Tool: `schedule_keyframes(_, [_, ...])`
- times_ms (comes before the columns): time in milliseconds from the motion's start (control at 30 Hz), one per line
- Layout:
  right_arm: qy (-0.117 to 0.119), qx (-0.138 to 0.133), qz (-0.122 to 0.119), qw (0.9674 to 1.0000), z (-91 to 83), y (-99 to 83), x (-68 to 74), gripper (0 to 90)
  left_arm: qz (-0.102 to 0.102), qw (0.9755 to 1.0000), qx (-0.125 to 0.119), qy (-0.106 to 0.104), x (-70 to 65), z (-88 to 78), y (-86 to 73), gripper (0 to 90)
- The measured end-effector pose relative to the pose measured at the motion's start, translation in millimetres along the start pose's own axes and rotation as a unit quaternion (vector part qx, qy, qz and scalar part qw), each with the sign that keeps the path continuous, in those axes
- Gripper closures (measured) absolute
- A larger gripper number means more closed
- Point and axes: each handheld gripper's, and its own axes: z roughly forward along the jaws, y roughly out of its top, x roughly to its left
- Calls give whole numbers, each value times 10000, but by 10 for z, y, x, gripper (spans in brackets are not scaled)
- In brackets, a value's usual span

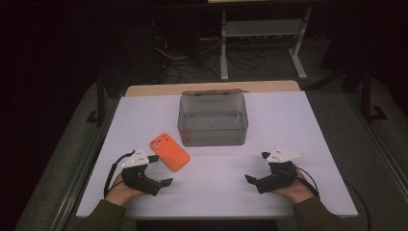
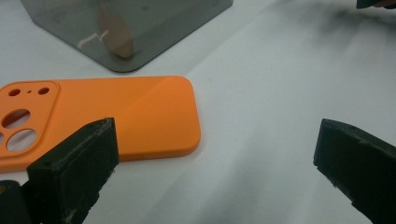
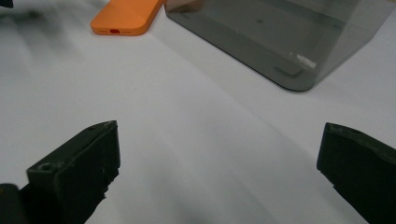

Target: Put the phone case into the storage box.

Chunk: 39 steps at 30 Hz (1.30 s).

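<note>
An orange phone case (image 1: 169, 151) is lying flat on the white table (image 1: 288, 125), back side up with its camera cut-outs facing the ceiling; it is sitting just in front of the near left corner of a smoky grey transparent plastic box (image 1: 212, 120), close to it but apart from it; the box is standing upright and open-topped near the middle of the table, with its lid hinged back behind it.

The left gripper (image 1: 161, 169) is resting low at the near left of the table in the person's left hand (image 1: 122, 188); its jaws are standing wide apart with nothing between them; in the left gripper view the phone case (image 2: 130, 116) is lying just past the left-hand jaw, not touched by it, and the box (image 2: 126, 28) is showing beyond.

The right gripper (image 1: 257, 167) is sitting at the near right in the person's right hand (image 1: 296, 190), well apart from the case; its jaws are likewise gaping, holding nothing, over bare table; in the right gripper view the box (image 3: 280, 42) is rising ahead to the right and the end of the case (image 3: 126, 18) is lying far off to the left.
</note>
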Motion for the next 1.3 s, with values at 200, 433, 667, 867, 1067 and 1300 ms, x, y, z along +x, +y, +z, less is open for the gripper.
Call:
schedule_keyframes(200, [-5, -4, -2, 10000, -3, 1, -3, 0, -11, 10000, 10, 26, 7, -4, 8, 0])
schedule_keyframes(433, [-13, 13, -43, 10000, -3, -3, 3, 0, -37, 10000, 24, 45, 3, 11, 44, 0])
schedule_keyframes(667, [-28, 5, -30, 10000, -11, -9, 1, 0, -43, 9999, 67, 64, 8, 30, 54, 0])
schedule_keyframes(867, [-46, -4, -11, 10000, -12, -2, 3, 0, -42, 9999, 61, 71, 13, 27, 67, 0])
schedule_keyframes(1067, [-39, -10, -8, 10000, -9, 2, -4, 0, -50, 9999, 49, 135, 25, 32, 102, 0])
schedule_keyframes(1300, [-7, -11, -34, 10000, 12, 14, -1, 0, -62, 9998, 27, 179, 40, 42, 132, 0])
